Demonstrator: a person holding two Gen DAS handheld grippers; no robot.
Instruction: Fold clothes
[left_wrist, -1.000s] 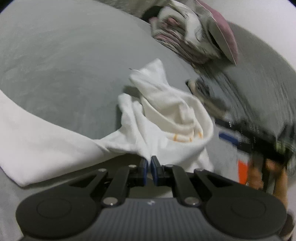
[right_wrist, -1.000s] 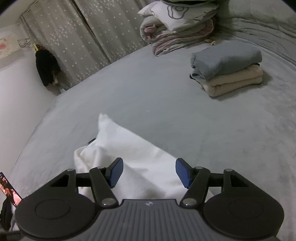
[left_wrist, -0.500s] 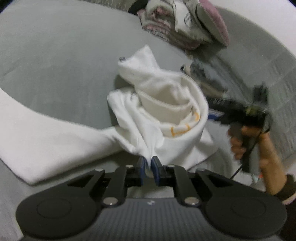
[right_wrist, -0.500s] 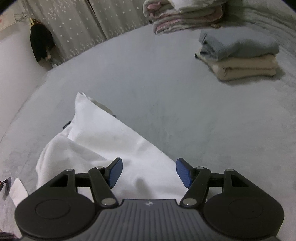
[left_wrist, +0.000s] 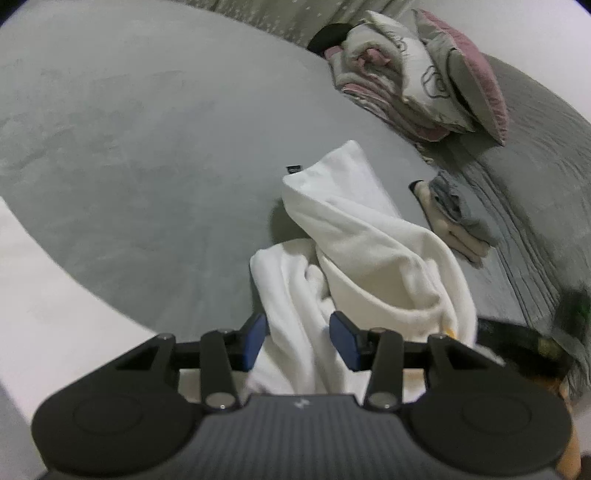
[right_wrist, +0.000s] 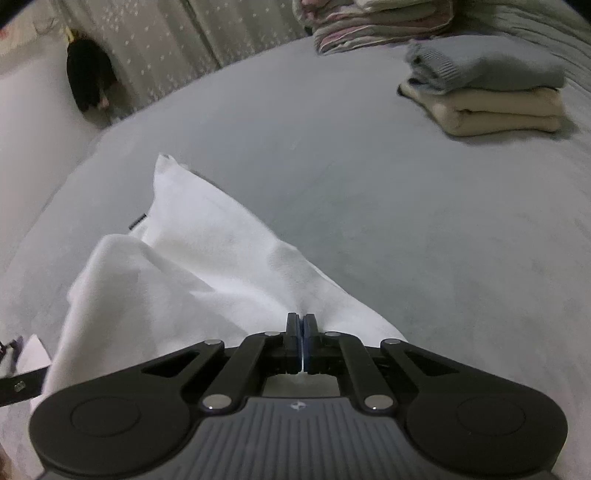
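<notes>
White garment (left_wrist: 354, 258) is lying bunched at centre frame in the left wrist view, on the grey bed cover (left_wrist: 147, 147); orange markings are showing near its lower right edge, which the right wrist view is not showing. That view (right_wrist: 207, 258) is presenting the cloth as a smooth ridge running from lower centre to a point at upper left. The right gripper (right_wrist: 300, 343) is clamping a fold of the garment, jaws closed. The left gripper (left_wrist: 301, 339) is standing with its jaws apart, cloth passing between them. Folded stack (right_wrist: 491, 96) is sitting at upper right; bedding pile (left_wrist: 417, 81) is lying beyond.
</notes>
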